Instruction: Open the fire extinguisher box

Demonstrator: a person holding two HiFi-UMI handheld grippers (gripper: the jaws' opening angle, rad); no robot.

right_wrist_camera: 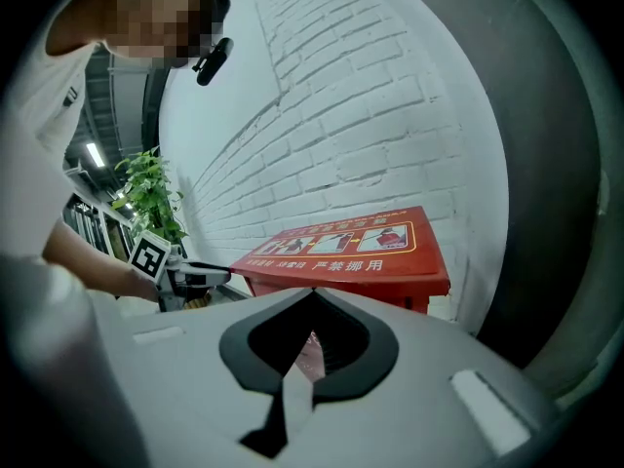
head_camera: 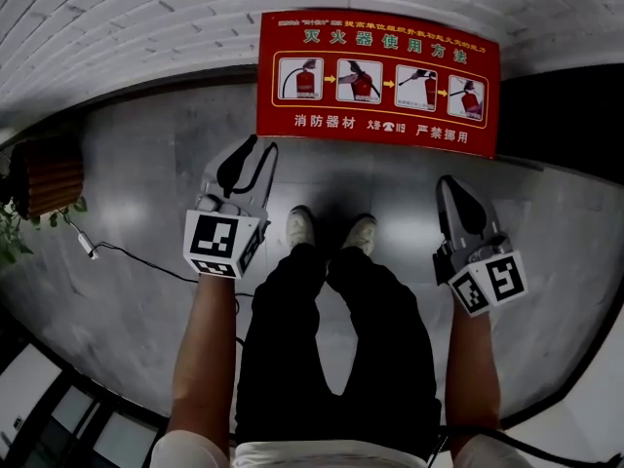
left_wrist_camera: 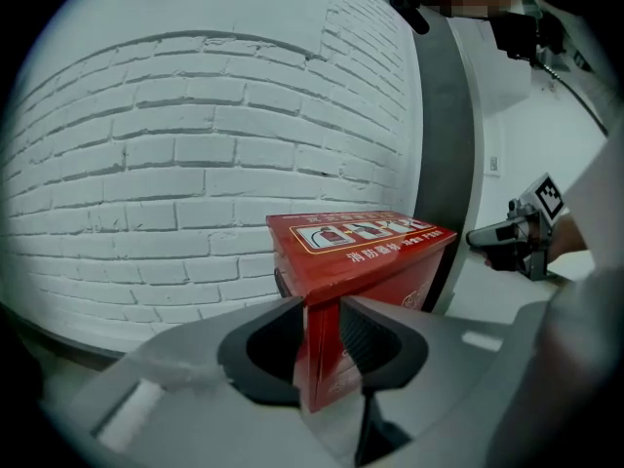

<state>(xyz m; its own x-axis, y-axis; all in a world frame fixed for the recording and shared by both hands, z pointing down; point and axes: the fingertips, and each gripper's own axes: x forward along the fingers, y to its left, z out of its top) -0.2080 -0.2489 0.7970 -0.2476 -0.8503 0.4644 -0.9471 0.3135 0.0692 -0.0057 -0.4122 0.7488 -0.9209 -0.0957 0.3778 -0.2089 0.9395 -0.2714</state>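
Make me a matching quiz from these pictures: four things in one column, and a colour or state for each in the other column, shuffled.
Things:
1. fire extinguisher box
2. brick wall
3. plant
4. left gripper

Colour or state:
A. green
B. open
C. red
D. white

Pairs: 1-C, 2-D, 3-A, 4-B

Left gripper (head_camera: 256,144) jaws apart, right gripper (head_camera: 447,180) jaws together, both forearms stretched forward
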